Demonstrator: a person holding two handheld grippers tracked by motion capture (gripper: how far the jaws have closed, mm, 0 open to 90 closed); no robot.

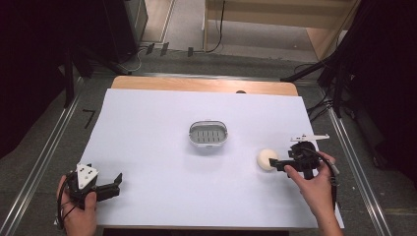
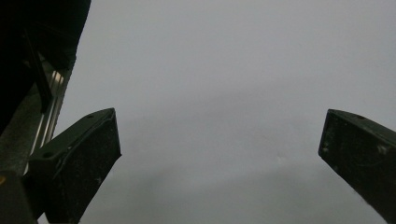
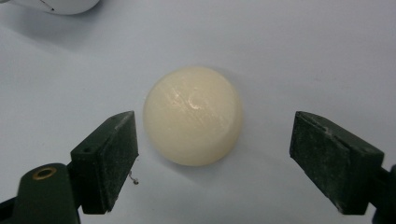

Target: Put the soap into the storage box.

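- Two grippers are at work over a white counter (image 1: 147,128), one in each of the person's hands
- The right gripper (image 1: 278,164) sits at the counter's right side, held by the right hand (image 1: 314,178), and points toward a cream-coloured round soap bar (image 1: 267,159)
- In the right gripper view the soap bar (image 3: 193,115) lies flat on the white surface, just ahead of the fingertips and centred on the gap between them; the jaws stand wide apart and neither pad touches it
- From the high view the fingertips look very near the soap bar, though at that size I cannot tell if there is contact
- A white oval dish with a slotted grey insert (image 1: 208,133) stands near the middle of the counter, well apart from the soap bar, up and to its left
- The left gripper (image 1: 115,186) rests at the near left corner in the left hand (image 1: 77,211); its jaws are spread with nothing between them, only bare white counter (image 2: 219,93) ahead
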